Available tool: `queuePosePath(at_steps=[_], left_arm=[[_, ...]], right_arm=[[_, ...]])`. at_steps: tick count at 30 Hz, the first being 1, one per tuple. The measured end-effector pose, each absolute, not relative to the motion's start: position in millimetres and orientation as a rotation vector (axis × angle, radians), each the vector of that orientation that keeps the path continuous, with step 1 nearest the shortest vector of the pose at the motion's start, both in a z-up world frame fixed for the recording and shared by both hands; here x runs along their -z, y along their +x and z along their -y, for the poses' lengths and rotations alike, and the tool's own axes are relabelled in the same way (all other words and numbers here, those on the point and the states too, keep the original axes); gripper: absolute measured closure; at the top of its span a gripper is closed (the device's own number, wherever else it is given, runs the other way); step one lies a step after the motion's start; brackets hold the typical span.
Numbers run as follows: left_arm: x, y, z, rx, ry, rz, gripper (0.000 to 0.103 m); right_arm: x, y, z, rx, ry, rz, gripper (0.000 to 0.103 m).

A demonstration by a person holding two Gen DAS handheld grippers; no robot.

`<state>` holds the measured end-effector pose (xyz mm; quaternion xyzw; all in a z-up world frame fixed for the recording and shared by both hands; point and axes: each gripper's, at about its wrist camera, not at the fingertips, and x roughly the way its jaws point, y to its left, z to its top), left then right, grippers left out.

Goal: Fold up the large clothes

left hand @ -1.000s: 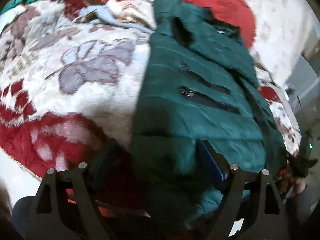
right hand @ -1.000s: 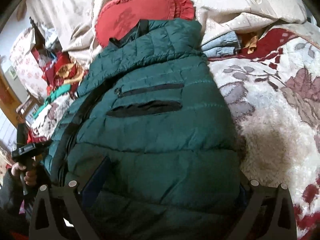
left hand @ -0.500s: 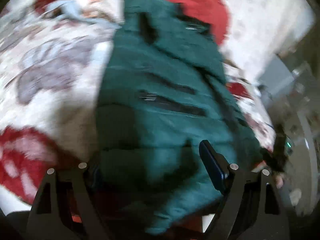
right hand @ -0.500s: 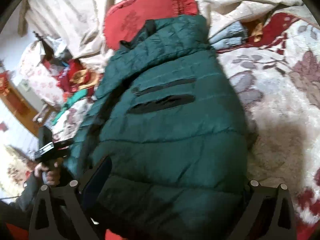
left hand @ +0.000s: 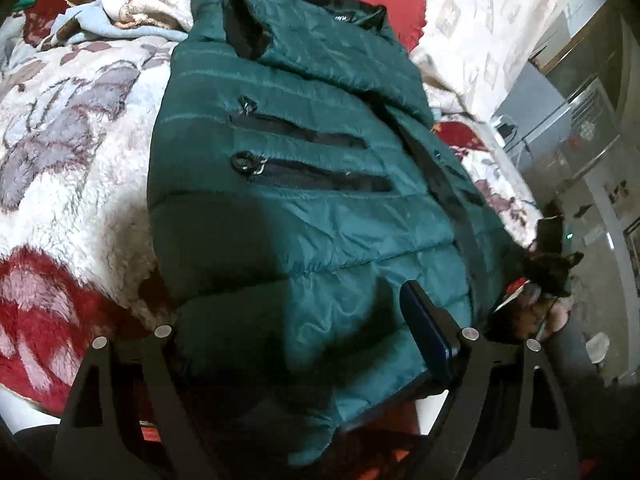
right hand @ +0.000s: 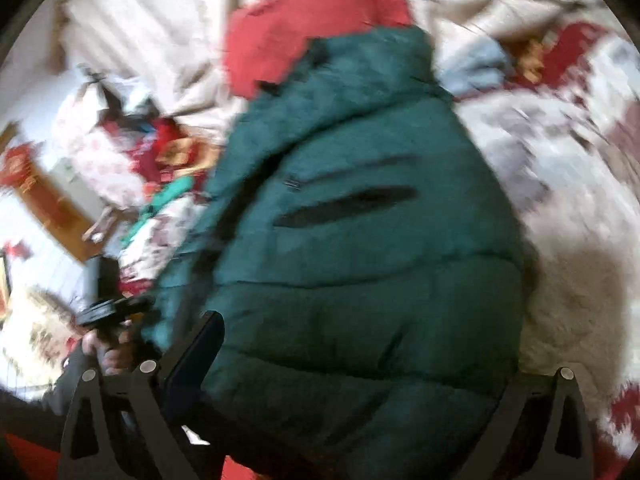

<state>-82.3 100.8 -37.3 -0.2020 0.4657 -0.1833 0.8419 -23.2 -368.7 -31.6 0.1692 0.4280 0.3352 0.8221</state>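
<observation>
A dark green puffer jacket [left hand: 304, 208] lies on a floral fleece blanket, collar far, hem near me. It has two black zip pockets on the front. It also shows in the right wrist view [right hand: 360, 264], blurred. My left gripper [left hand: 296, 332] is open, its fingers astride the hem's left part. My right gripper [right hand: 360, 364] is open, its fingers astride the hem's right part. Each hand with its gripper shows at the edge of the other view: right one [left hand: 548, 272], left one [right hand: 108, 312].
The white, grey and red fleece blanket [left hand: 60, 152] covers the bed. A red cushion [right hand: 304, 24] lies behind the jacket's collar. Crumpled clothes [left hand: 120, 12] are piled at the far left. A grey cabinet [left hand: 536, 112] stands to the right of the bed.
Both grippers stay open over the hem. The left view has swung back and steadied. The right view has shifted so the jacket sits more to the right, with motion blur.
</observation>
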Motion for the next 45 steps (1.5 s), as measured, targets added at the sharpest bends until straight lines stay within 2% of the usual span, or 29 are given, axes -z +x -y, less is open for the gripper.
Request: queuePosePath(at_steps=[7, 11, 12, 13, 14, 17, 19, 28, 30, 32, 34, 38, 39, 41, 44, 45], left_arm=[[38.6, -86.4, -90.6, 0.311, -0.362, -0.957, 0.015], [40.1, -93.0, -93.7, 0.256, -0.423, -0.931, 0.015], [39.6, -93.4, -94.1, 0.251, -0.429, -0.943, 0.015], [38.9, -94.0, -95.6, 0.248, -0.433, -0.949, 0.015], [38.6, -95.0, -97.2, 0.241, -0.442, -0.956, 0.015], [41.1, -105.9, -103.9, 0.204, -0.518, -0.95, 0.015], [42.6, -114.3, -107.2, 0.178, -0.56, -0.945, 0.015], [45.0, -115.3, -103.7, 0.201, -0.605, -0.951, 0.015], [44.1, -110.7, -102.2, 0.178, -0.582, -0.948, 0.023], [40.0, -106.8, -101.1, 0.145, -0.552, -0.934, 0.043], [38.9, -103.5, -103.8, 0.153, -0.562, -0.923, 0.056], [45.9, -98.8, -106.6, 0.167, -0.586, -0.945, 0.053], [46.4, -98.8, -106.5, 0.172, -0.593, -0.944, 0.049], [47.7, -99.0, -105.6, 0.202, -0.618, -0.938, 0.033], [44.0, -96.7, -98.7, 0.2, -0.599, -0.941, 0.023], [42.3, -96.4, -95.0, 0.184, -0.586, -0.943, 0.023]], right_arm=[[30.7, -19.1, 368.4, -0.708, 0.364, -0.914, 0.002], [30.1, -16.3, 367.0, -0.704, 0.362, -0.937, 0.003], [29.5, -15.5, 368.5, -0.7, 0.373, -0.941, 0.005], [28.5, -14.9, 372.5, -0.7, 0.397, -0.936, 0.015], [27.4, -14.0, 375.6, -0.699, 0.419, -0.927, 0.03], [30.6, -9.4, 393.9, -0.691, 0.534, -0.913, 0.048], [34.1, -7.6, 393.3, -0.674, 0.522, -0.928, 0.053], [31.2, -7.5, 384.7, -0.695, 0.487, -0.92, 0.054], [34.3, -6.5, 383.9, -0.685, 0.481, -0.931, 0.054], [35.3, -6.2, 383.3, -0.675, 0.483, -0.932, 0.054], [35.8, -7.2, 382.0, -0.669, 0.476, -0.931, 0.054], [36.7, -9.2, 380.8, -0.661, 0.469, -0.92, 0.054], [36.9, -9.7, 380.6, -0.656, 0.471, -0.915, 0.054], [36.9, -11.1, 380.2, -0.645, 0.471, -0.906, 0.054], [34.4, -9.7, 378.1, -0.646, 0.443, -0.926, 0.054], [34.4, -9.2, 378.0, -0.647, 0.441, -0.928, 0.054]])
